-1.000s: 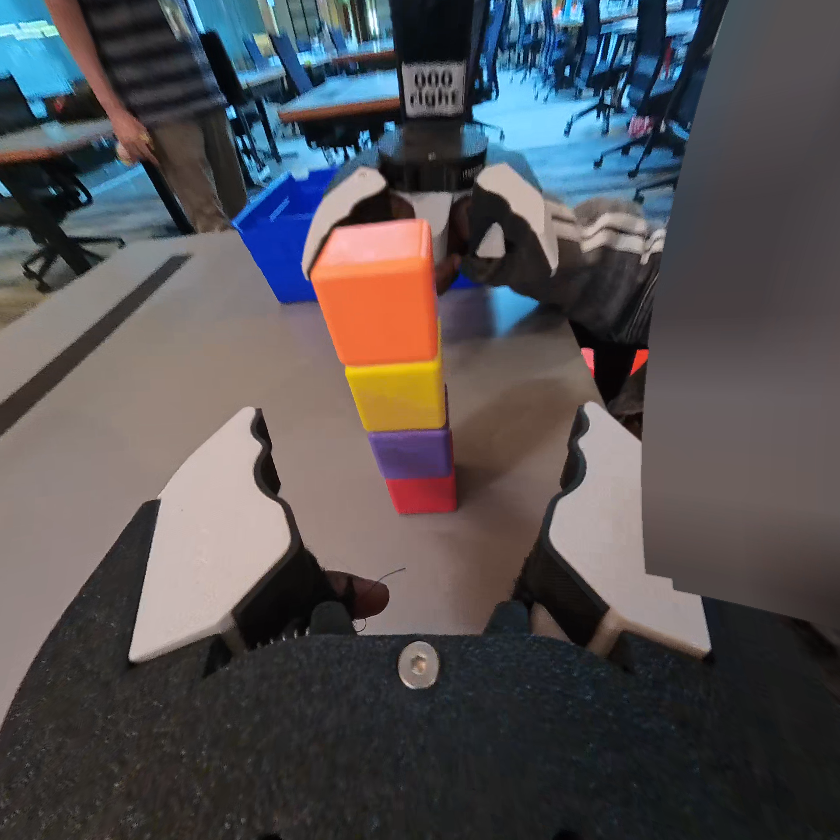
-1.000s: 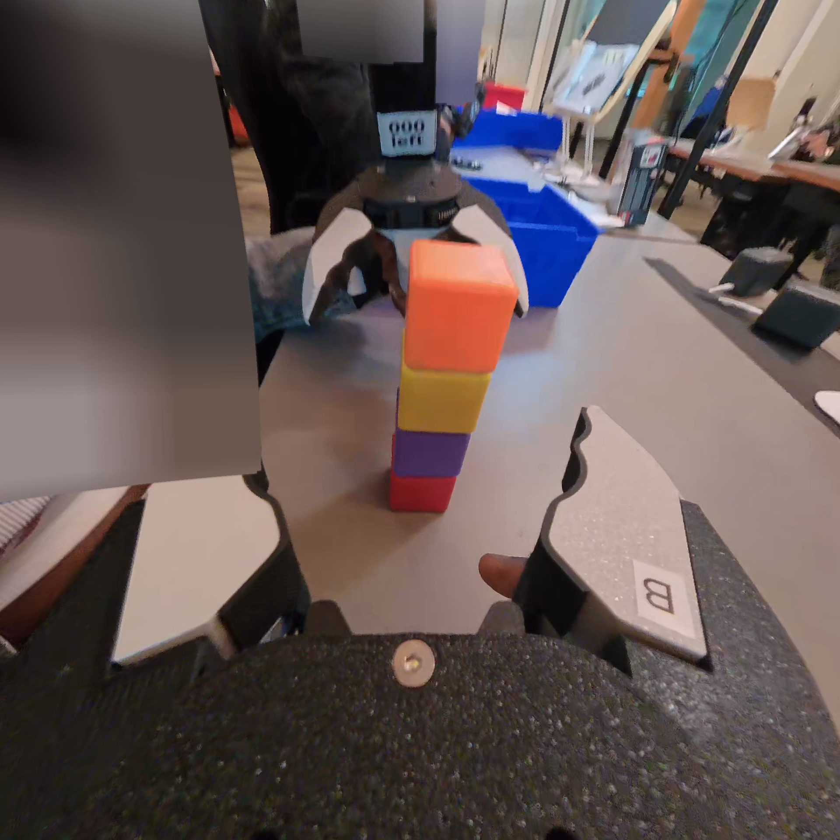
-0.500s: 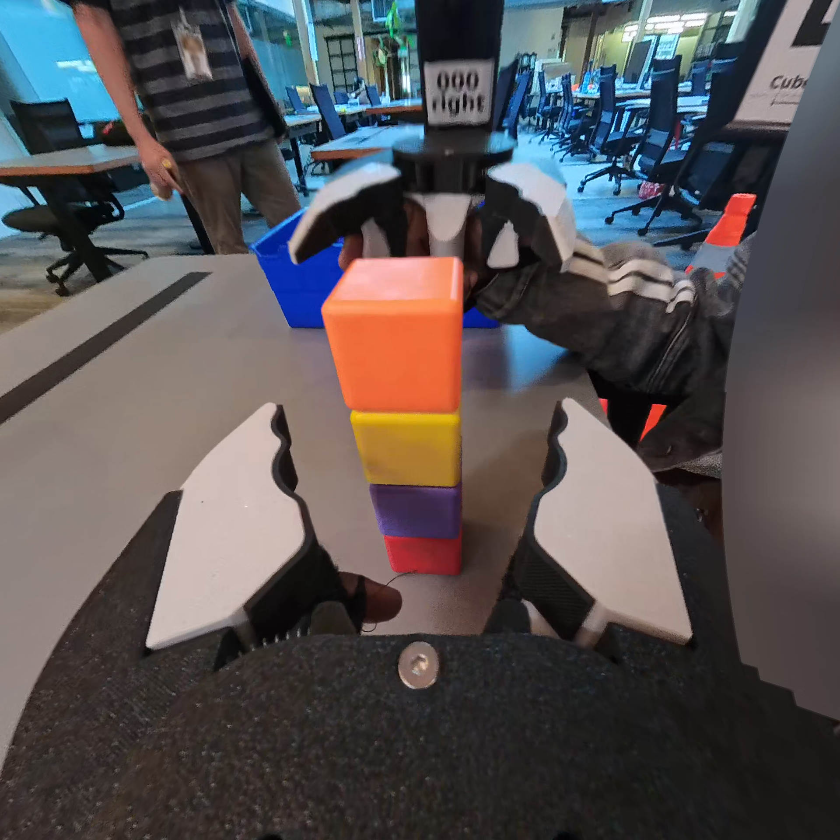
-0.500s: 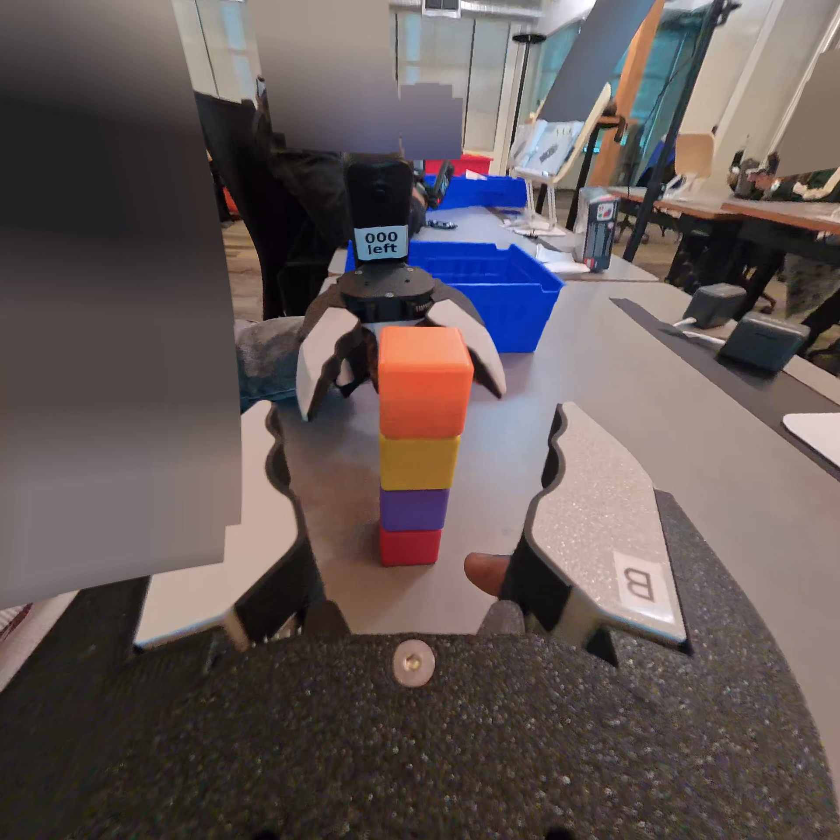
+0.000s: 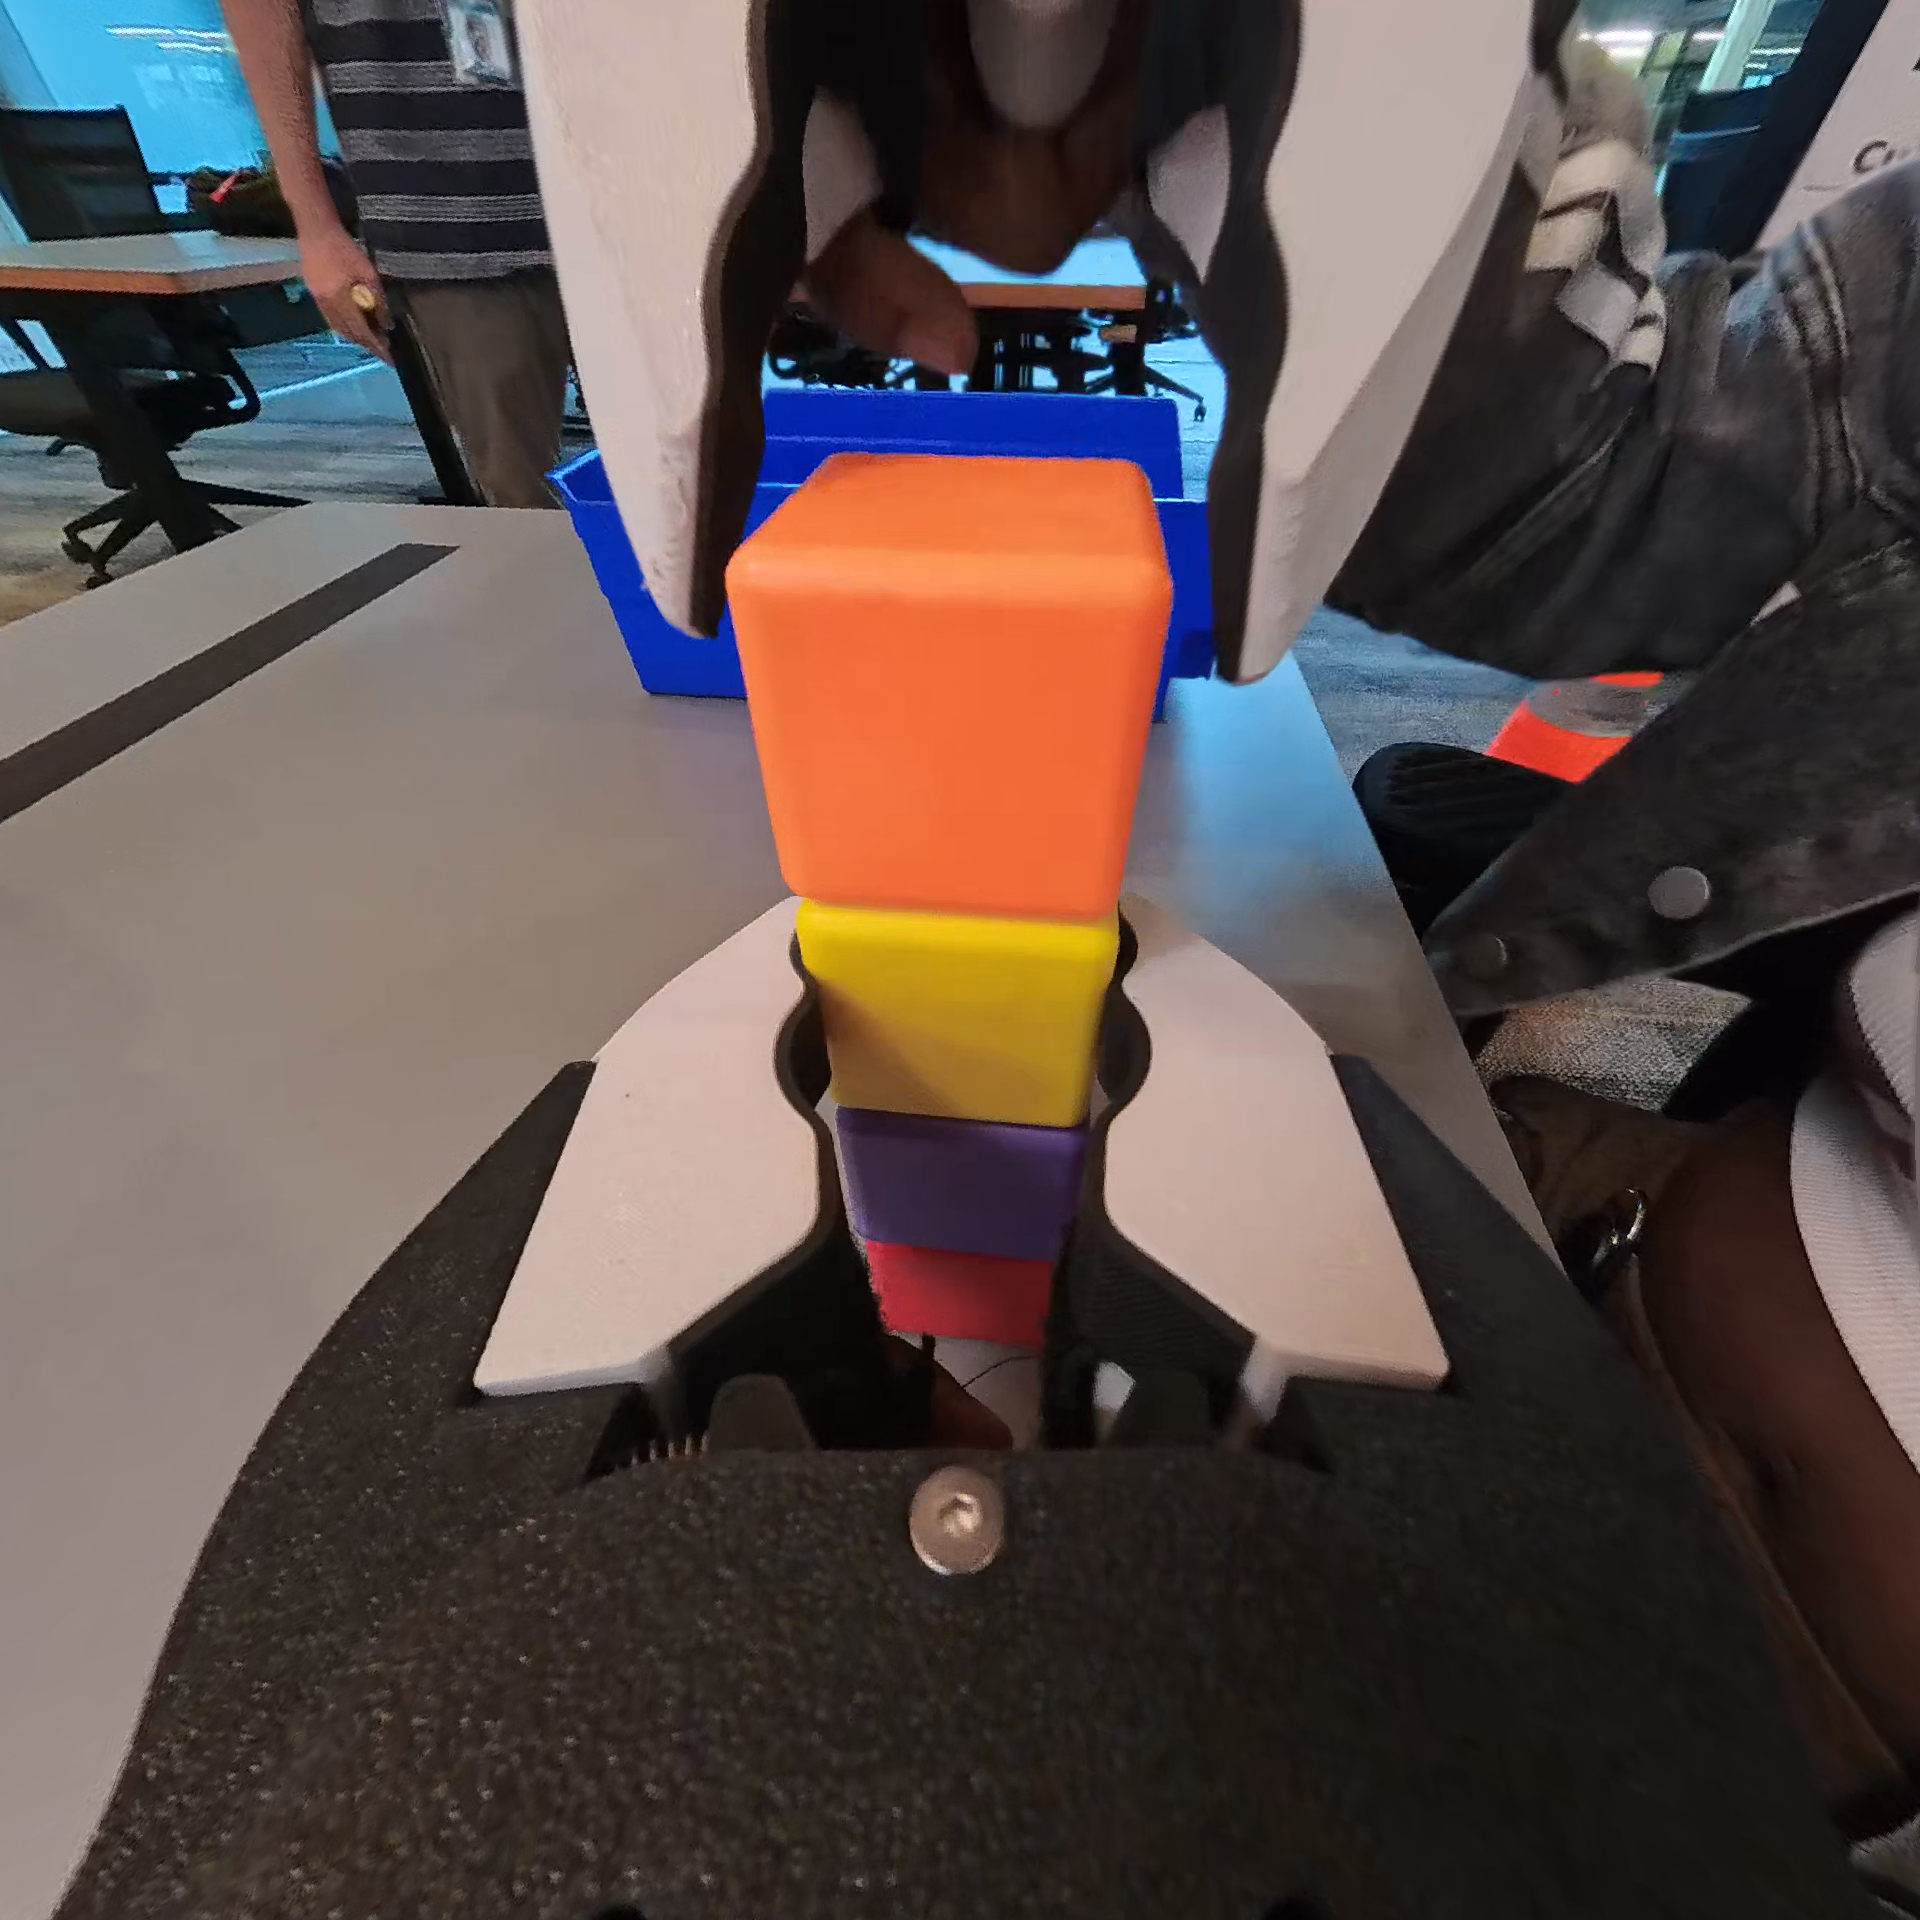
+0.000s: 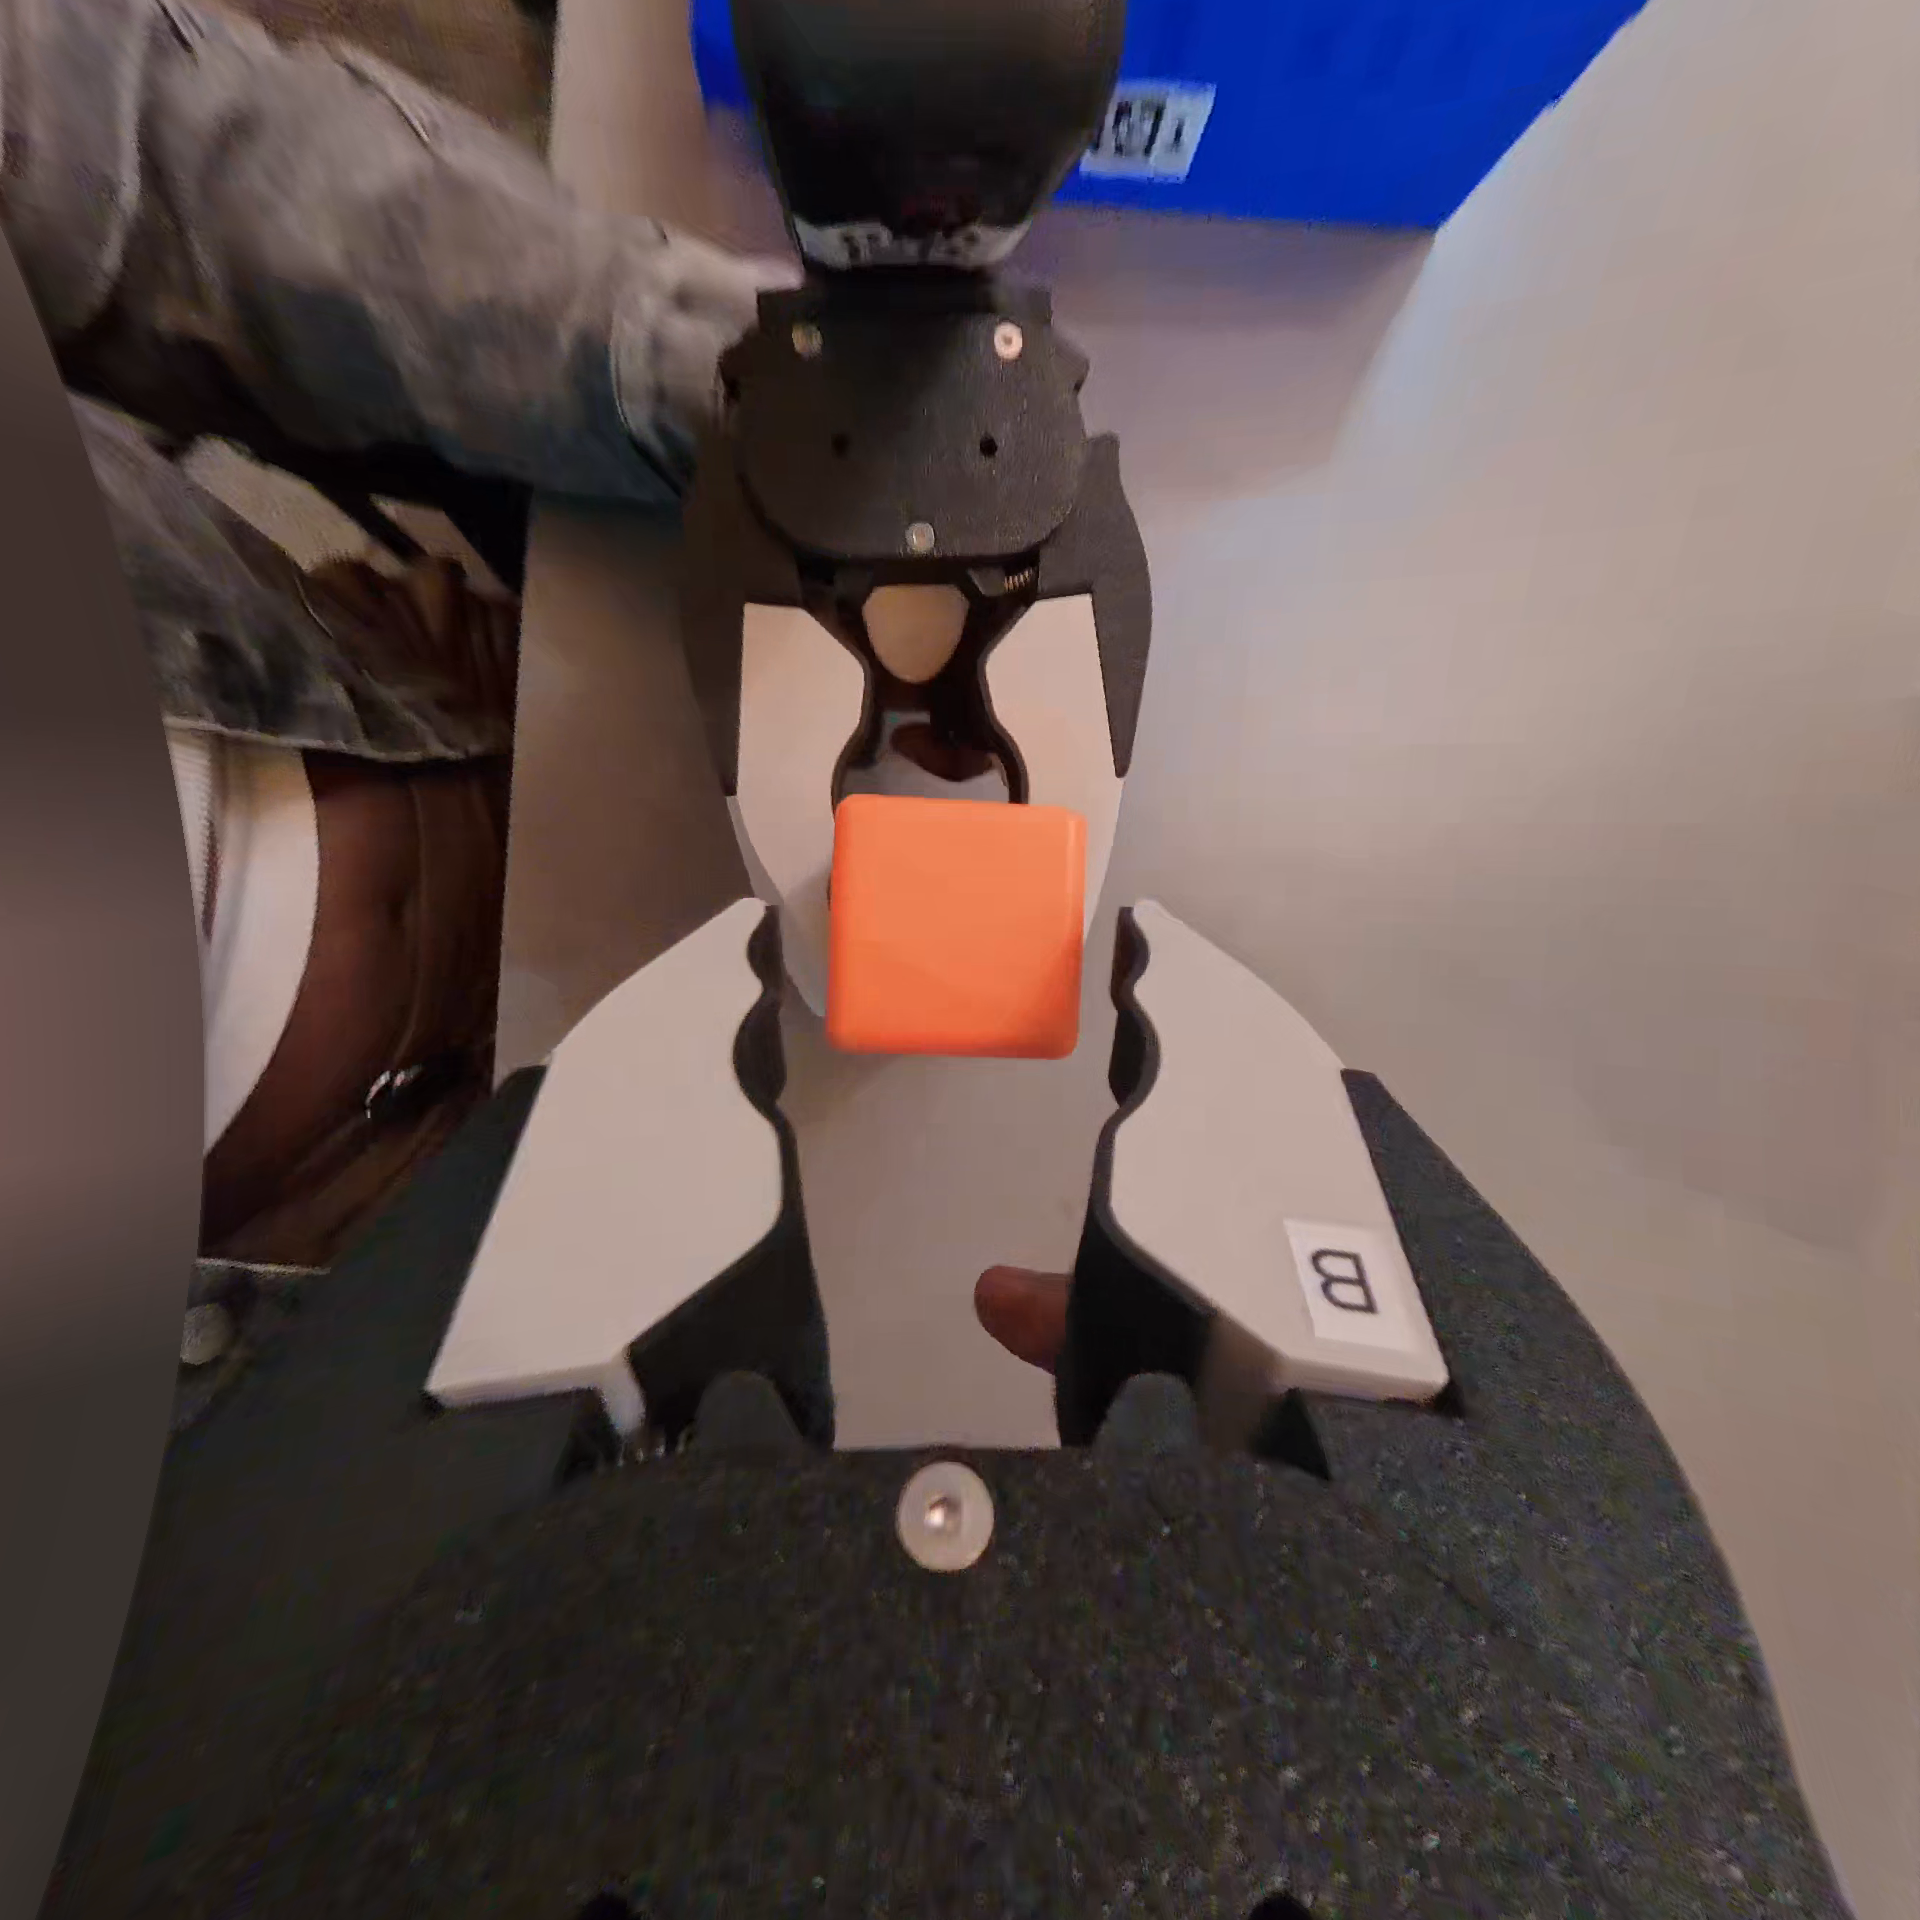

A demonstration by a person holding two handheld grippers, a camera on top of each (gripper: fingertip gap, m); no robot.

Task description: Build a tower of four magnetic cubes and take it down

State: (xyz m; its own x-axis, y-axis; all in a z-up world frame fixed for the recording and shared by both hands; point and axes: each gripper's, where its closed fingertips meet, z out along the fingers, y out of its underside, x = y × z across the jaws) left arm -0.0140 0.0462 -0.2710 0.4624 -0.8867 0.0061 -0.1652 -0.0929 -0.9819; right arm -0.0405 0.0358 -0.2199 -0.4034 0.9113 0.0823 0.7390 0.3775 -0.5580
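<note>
On a grey table (image 5: 312, 883), a four-cube tower stands red (image 5: 961, 1299), purple (image 5: 961, 1179), yellow (image 5: 961, 1013) and orange (image 5: 951, 717) from bottom to top. The left gripper (image 5: 961, 997), level and low, is clamped on the yellow cube, pads pressed to its sides. The right gripper (image 6: 940, 997) points down from above, its fingers straddling the orange cube with gaps either side. A second ago both grippers stood wide open, well back from the tower.
</note>
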